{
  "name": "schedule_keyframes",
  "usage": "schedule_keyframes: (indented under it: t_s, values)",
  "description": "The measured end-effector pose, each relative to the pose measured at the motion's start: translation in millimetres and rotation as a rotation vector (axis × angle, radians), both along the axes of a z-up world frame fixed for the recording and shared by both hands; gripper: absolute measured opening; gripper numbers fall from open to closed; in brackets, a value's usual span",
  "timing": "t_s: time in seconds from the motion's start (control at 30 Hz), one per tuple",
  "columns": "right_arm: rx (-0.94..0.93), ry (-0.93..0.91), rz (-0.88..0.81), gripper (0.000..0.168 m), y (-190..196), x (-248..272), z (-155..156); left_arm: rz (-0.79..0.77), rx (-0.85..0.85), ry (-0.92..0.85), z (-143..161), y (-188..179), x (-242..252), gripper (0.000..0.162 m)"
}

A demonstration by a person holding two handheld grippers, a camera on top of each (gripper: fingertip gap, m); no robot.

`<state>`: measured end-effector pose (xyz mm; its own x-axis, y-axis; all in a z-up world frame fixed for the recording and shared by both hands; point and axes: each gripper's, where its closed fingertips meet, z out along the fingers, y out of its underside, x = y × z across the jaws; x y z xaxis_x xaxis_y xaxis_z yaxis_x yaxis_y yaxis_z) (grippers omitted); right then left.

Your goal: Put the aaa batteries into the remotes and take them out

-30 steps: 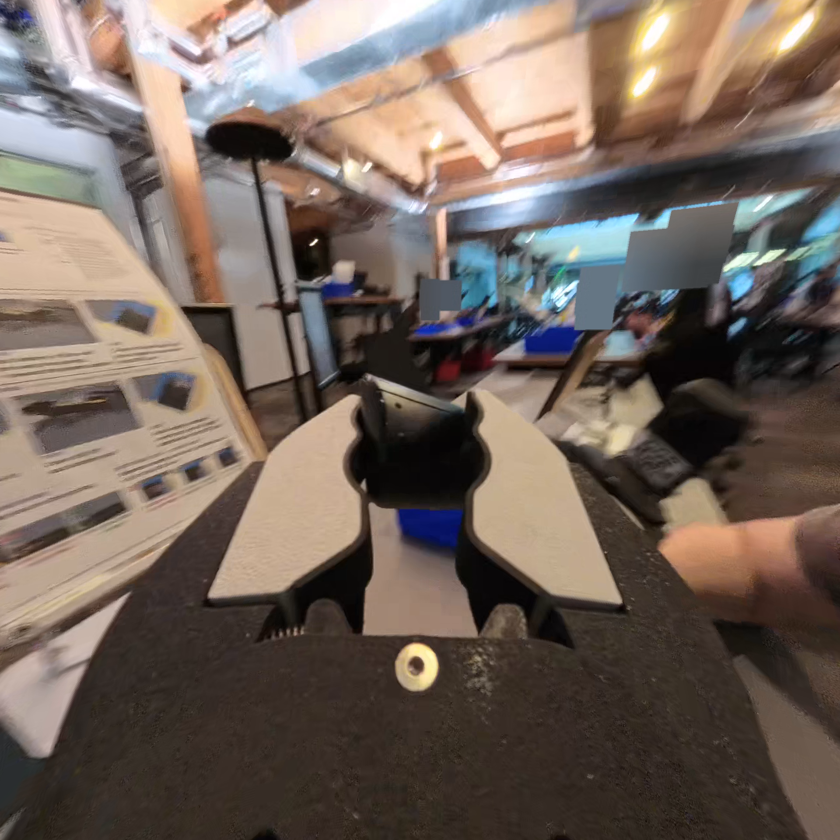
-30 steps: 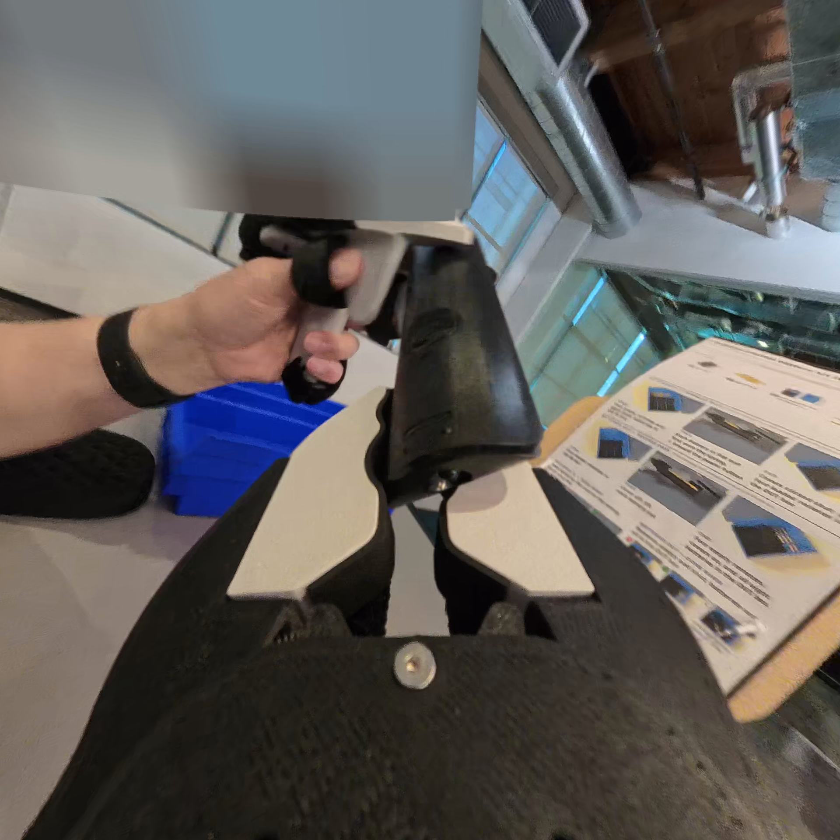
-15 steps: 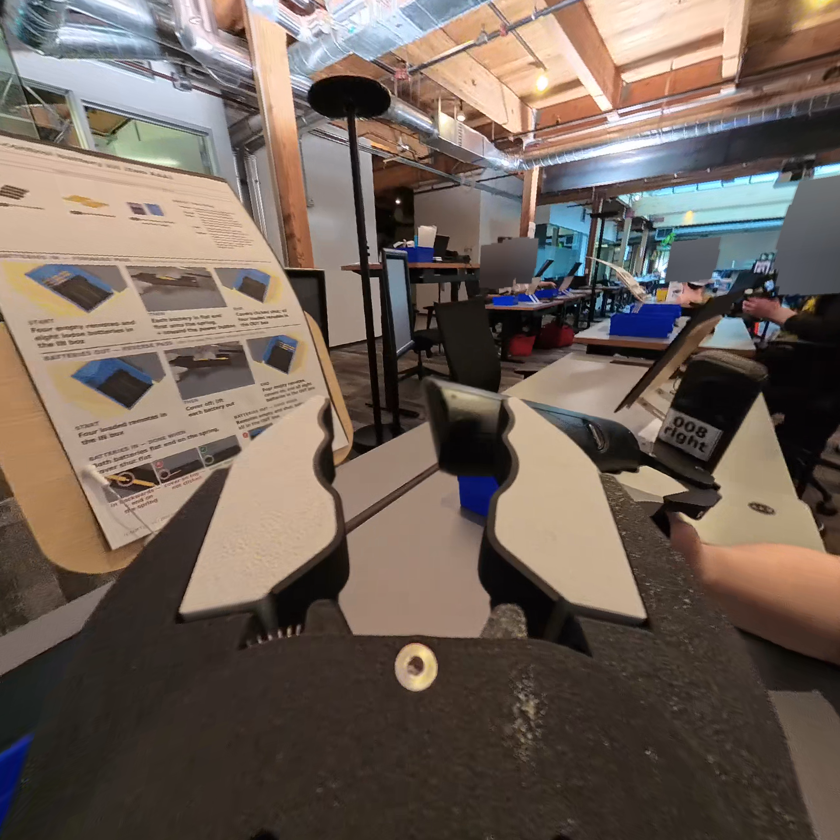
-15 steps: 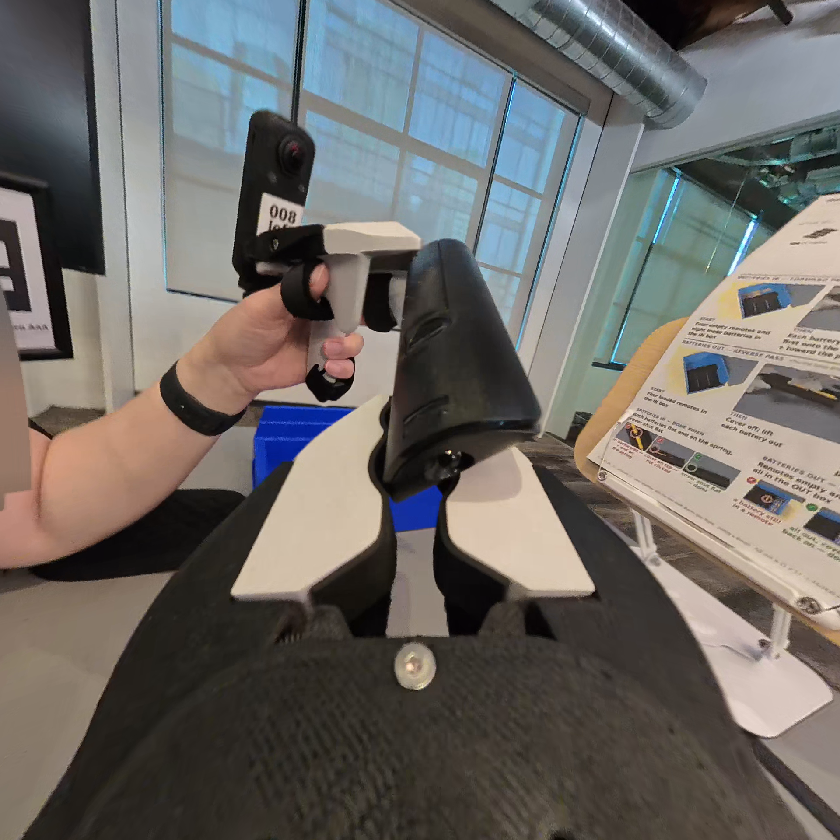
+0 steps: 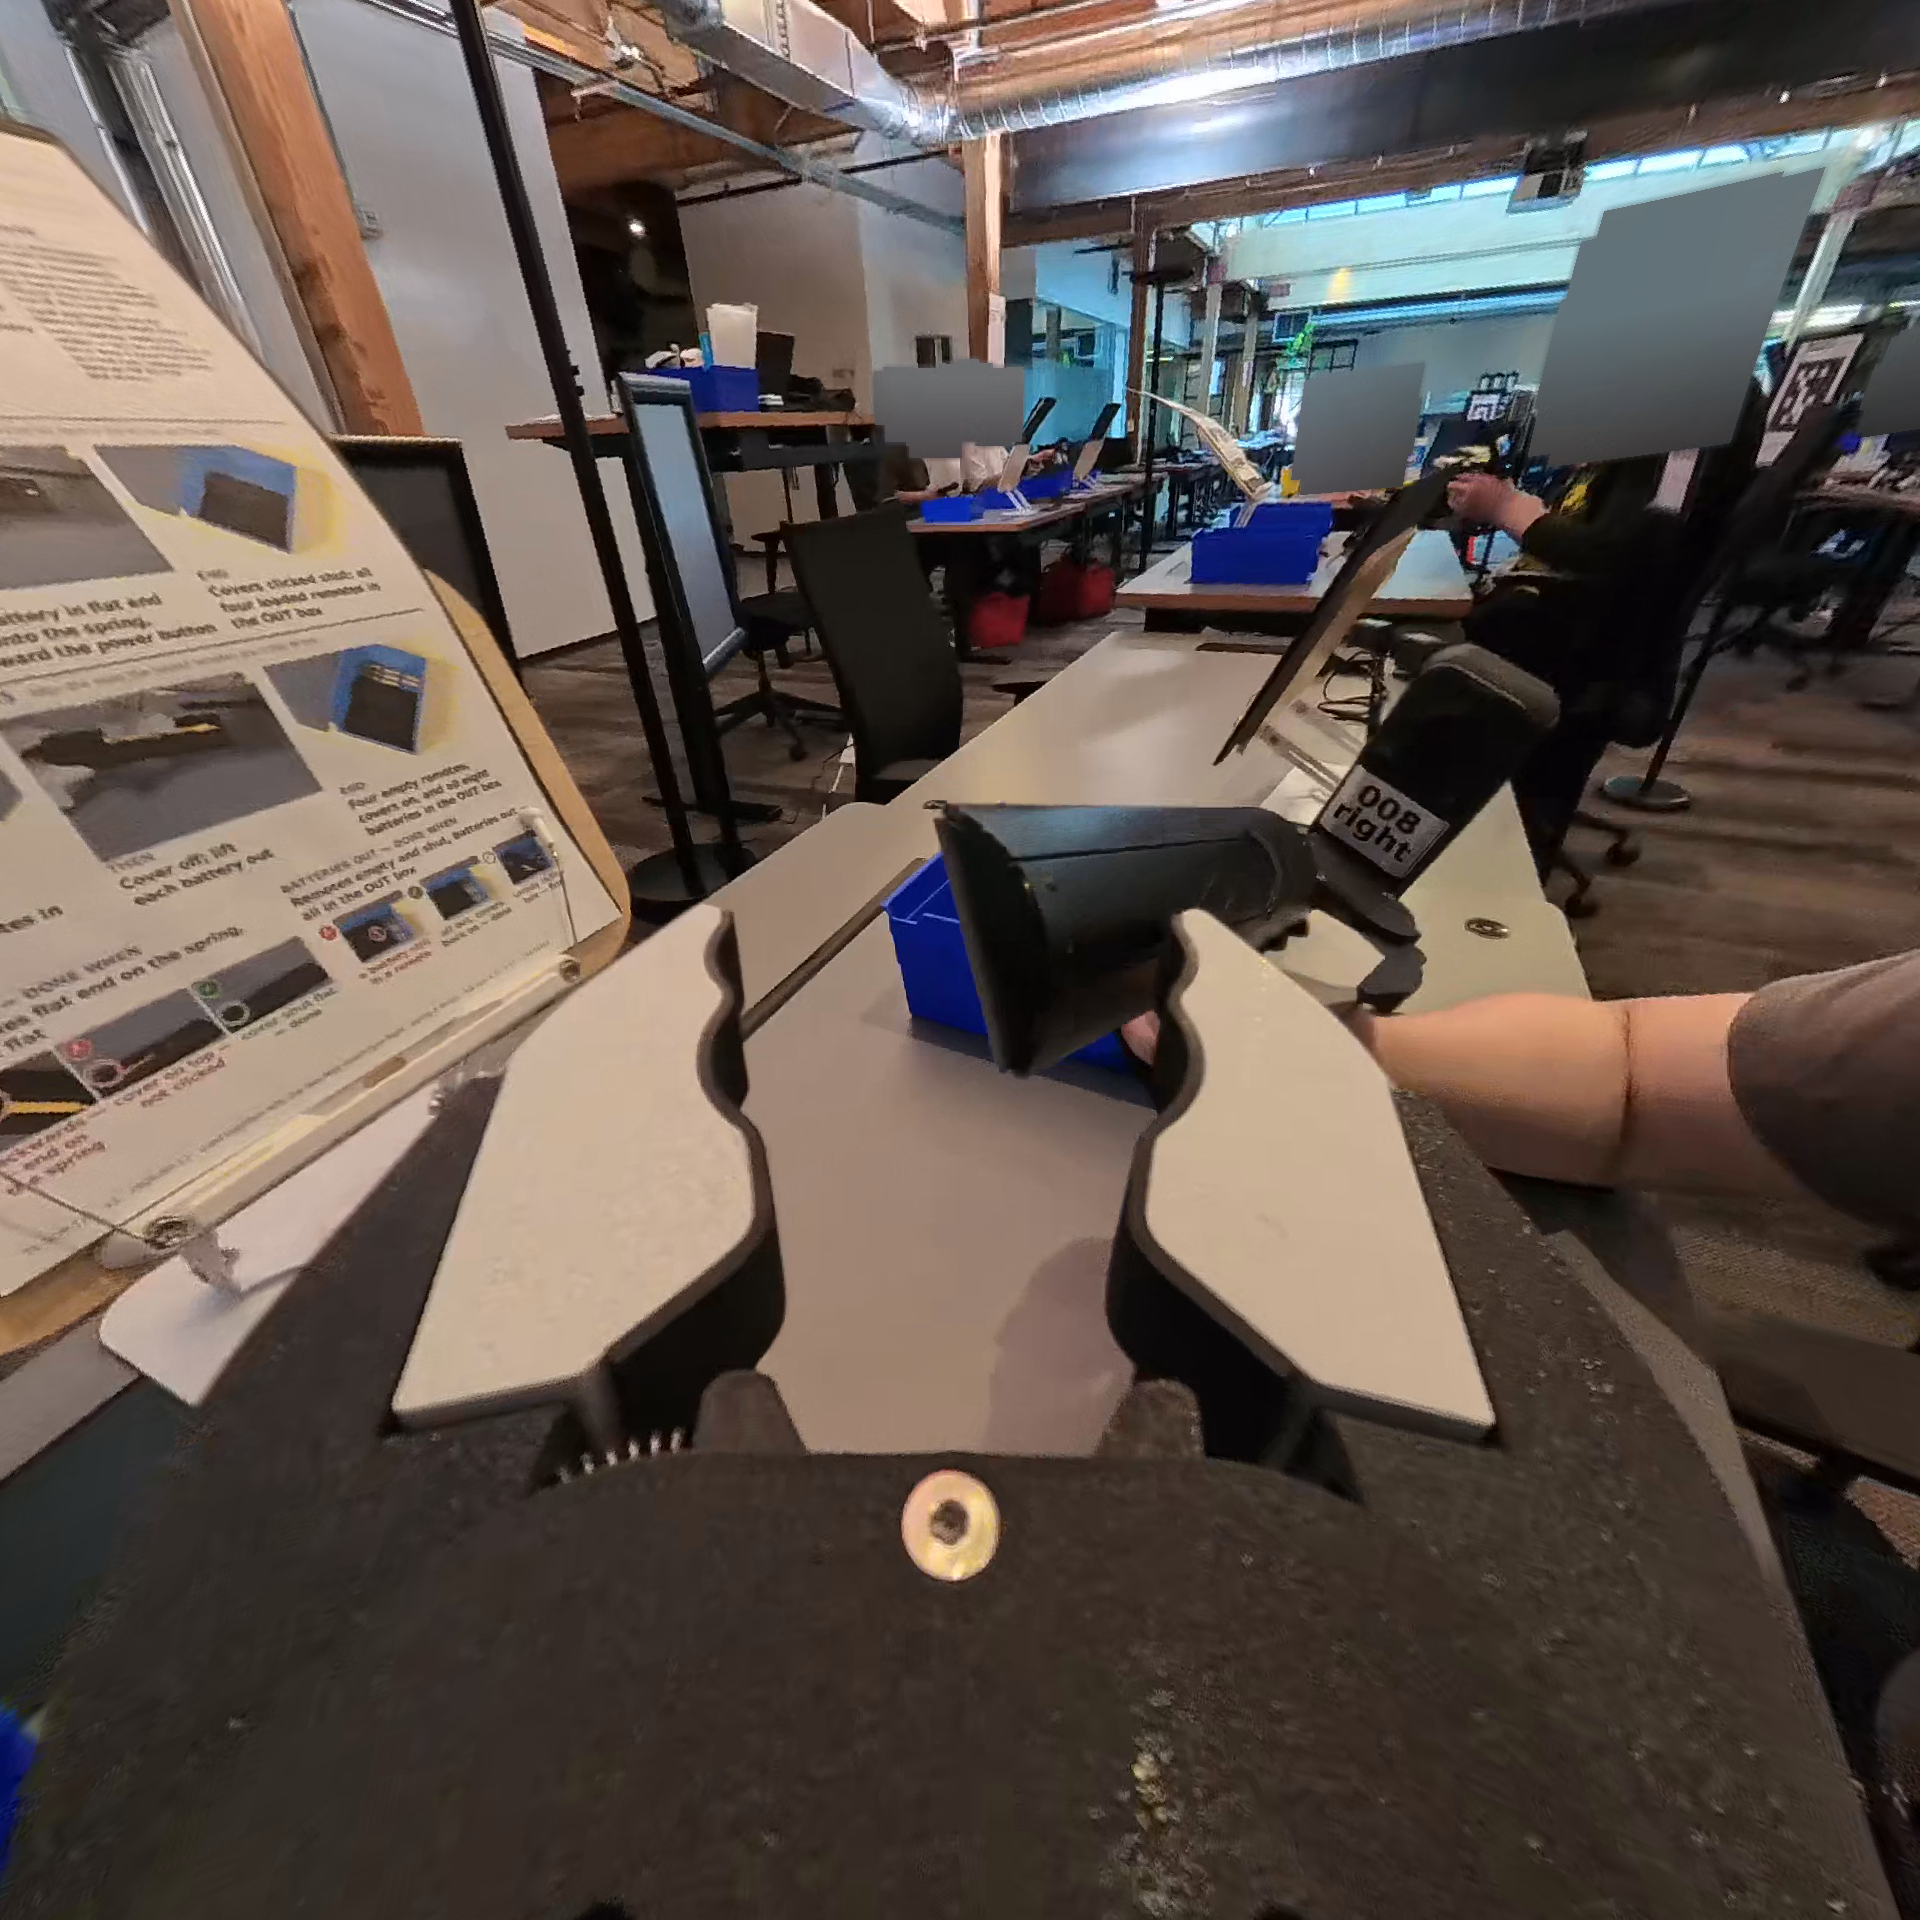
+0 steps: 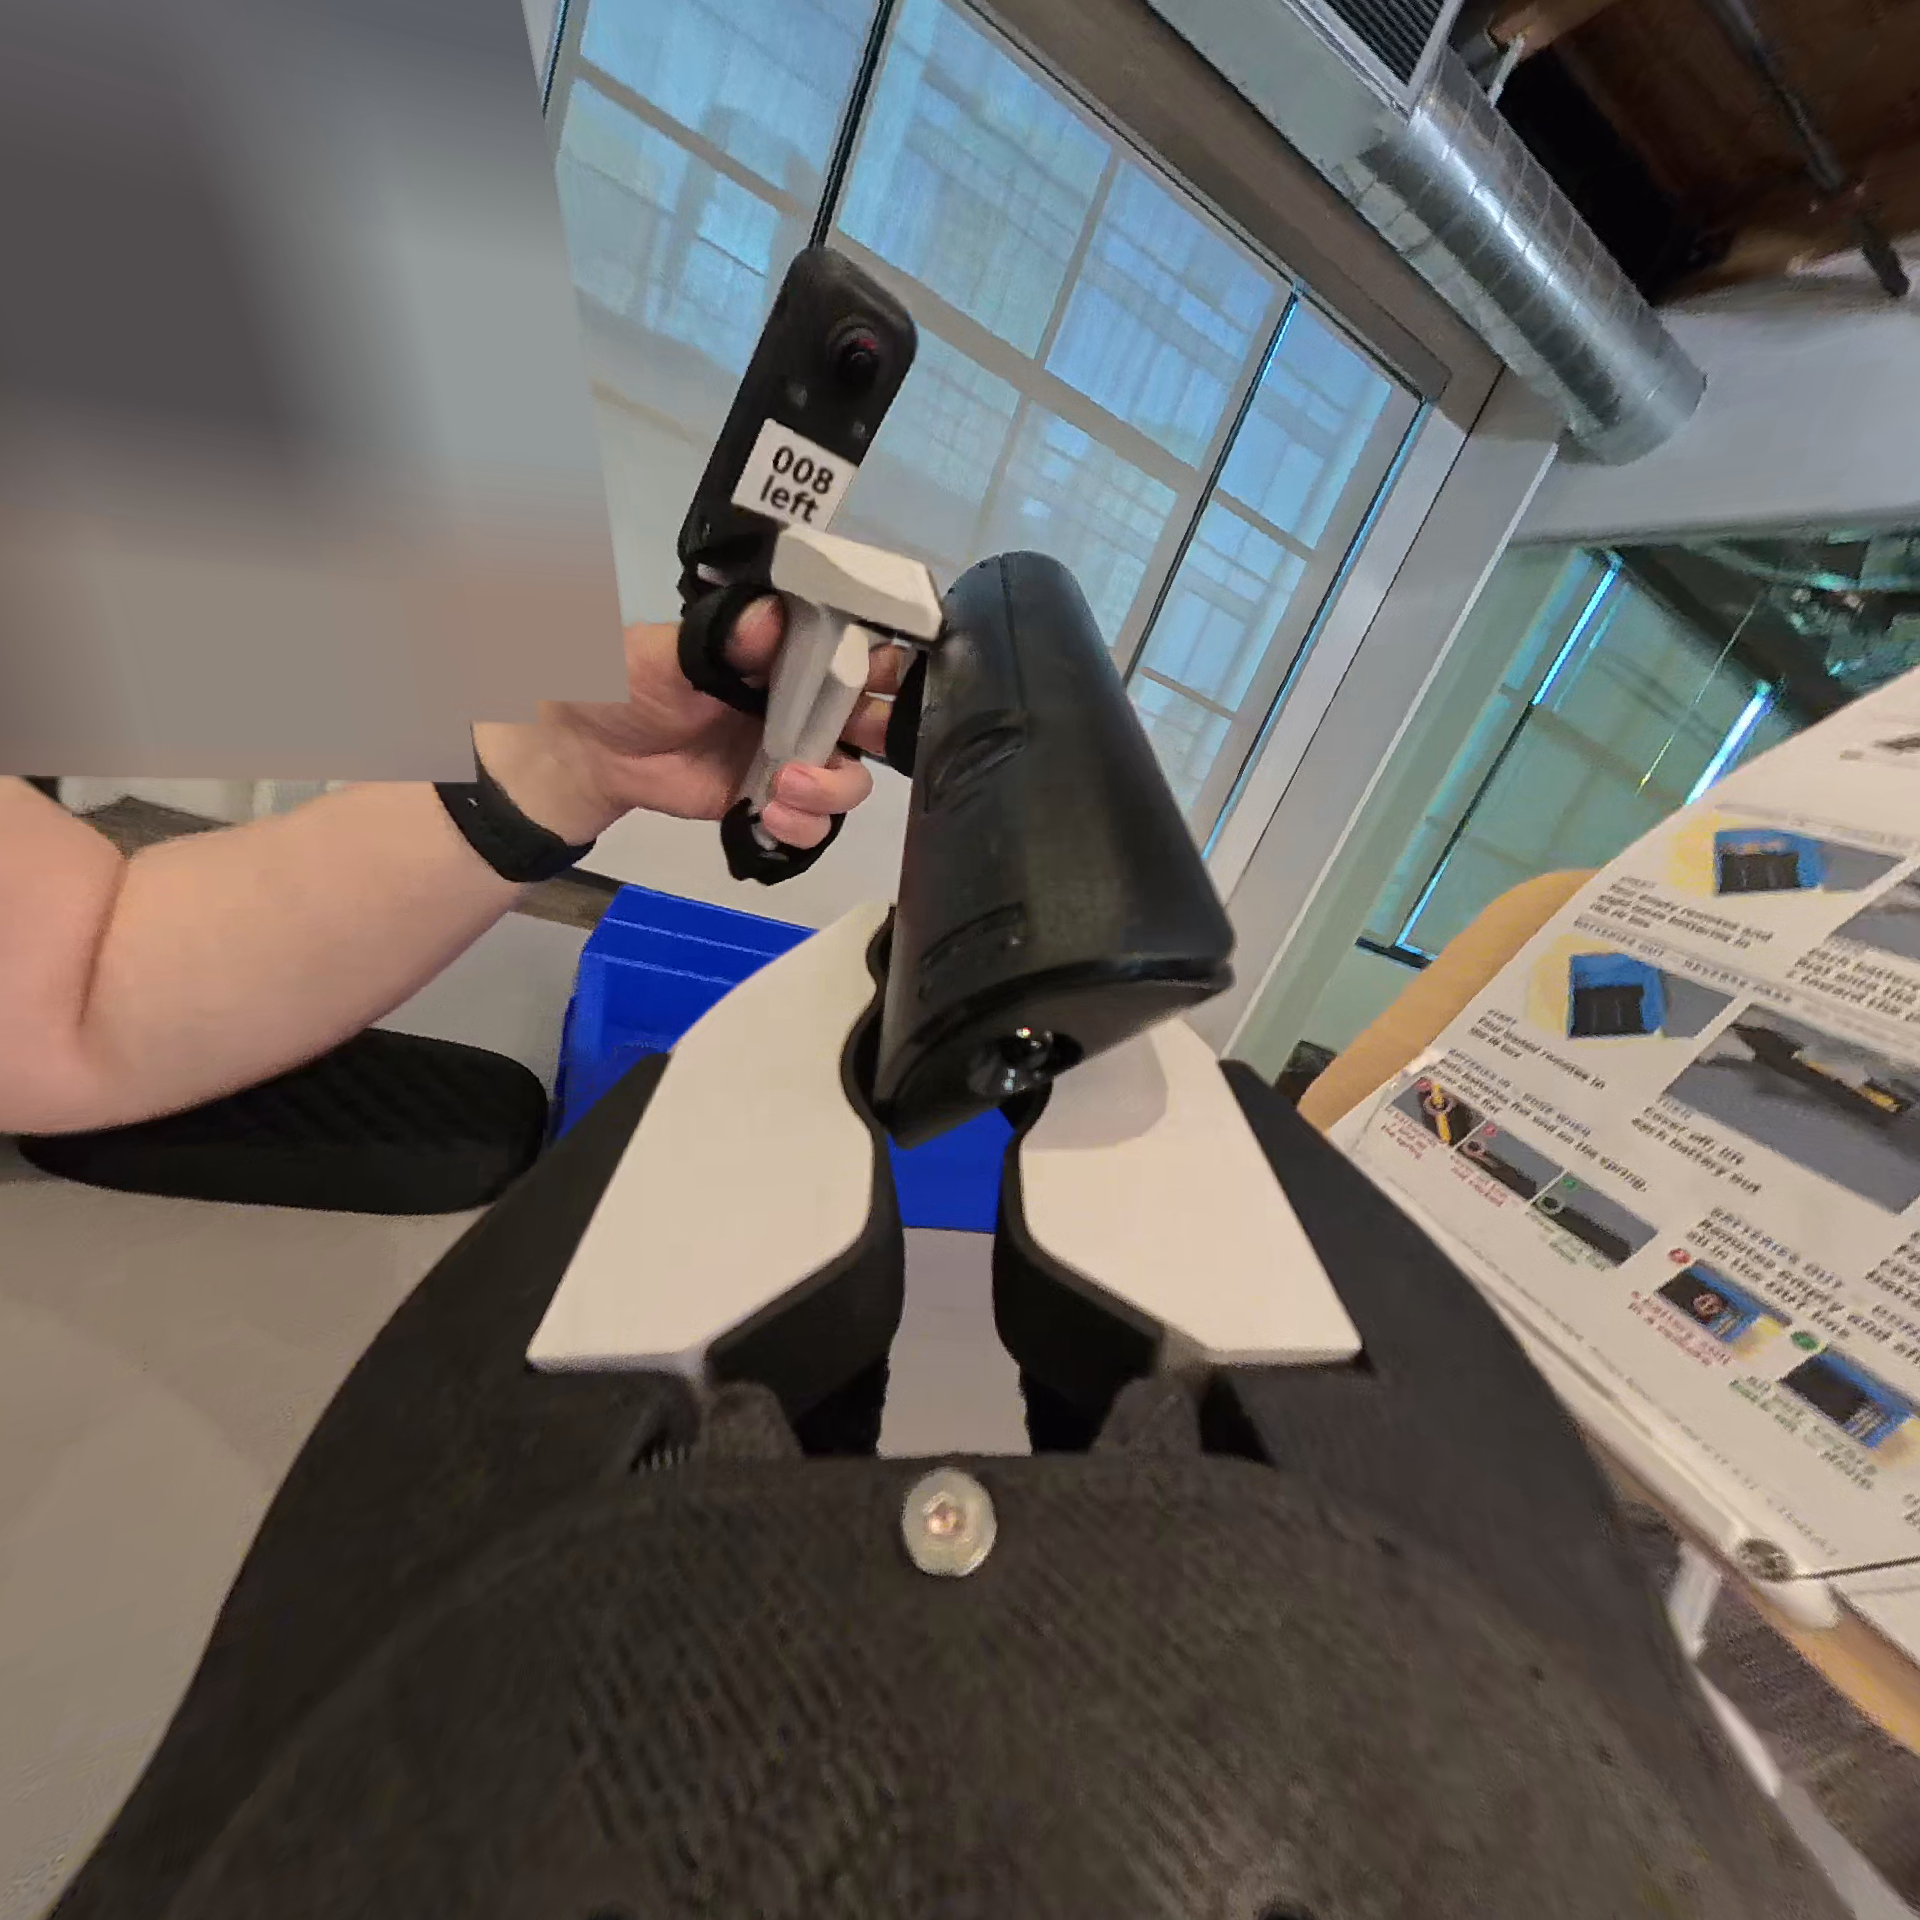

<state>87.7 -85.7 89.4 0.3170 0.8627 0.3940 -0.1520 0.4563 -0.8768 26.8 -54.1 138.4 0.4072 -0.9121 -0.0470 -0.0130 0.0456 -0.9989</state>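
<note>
grey table (image 5: pixel 935 1195): blue bin (image 5: pixel 935 966), contents hidden; right tool (image 6: pixel 940 1049) grips remote (image 6: pixel 1029 862); left tool (image 5: pixel 951 1039) spread.

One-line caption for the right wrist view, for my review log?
Right claw clamps a black remote above the blue bin; left claw at its far end.

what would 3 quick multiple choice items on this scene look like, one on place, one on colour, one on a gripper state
1. Where is the instruction board in the right wrist view?
A. right of the gripper
B. left of it
C. flat under it

2. What colour is the bin on the table?
A. red
B. blue
C. green

3. How is the left gripper?
A. open
B. shut on a battery
C. shut on the remote

Answers:
1 A: the board stands tilted at the right edge.
2 B: the bin is blue in both views.
3 A: its fingers stand apart with bare table between them, while the right gripper clamps the black remote.
</note>
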Motion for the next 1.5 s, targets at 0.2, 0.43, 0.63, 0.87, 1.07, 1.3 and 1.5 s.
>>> schedule_keyframes:
  t_s: [0.2,0.43,0.63,0.87,1.07,1.3,1.5]
  values:
    - [0.101,-0.006,-0.012,0.016,-2,0,-4,-0.098,-0.037,-0.001,0,-16,12,0.05]
    - [-0.009,0.05,0.134,0.016,11,2,-22,0.009,-0.055,0.094,-18,-5,23,0.046]
    - [-0.123,0.107,0.368,0.016,10,-8,-53,0.281,-0.069,0.275,-48,14,35,0.06]
    - [-0.133,0.124,0.39,0.017,12,-6,-60,0.401,-0.022,0.325,-52,19,34,0.066]
    - [-0.114,0.12,0.366,0.016,13,-7,-61,0.396,-0.049,0.328,-55,21,33,0.066]
    - [-0.093,0.105,0.335,0.016,15,-6,-57,0.365,-0.056,0.296,-53,23,33,0.066]
    - [-0.09,0.057,0.26,0.017,9,-7,-39,0.158,-0.2,0.142,-45,15,33,0.062]
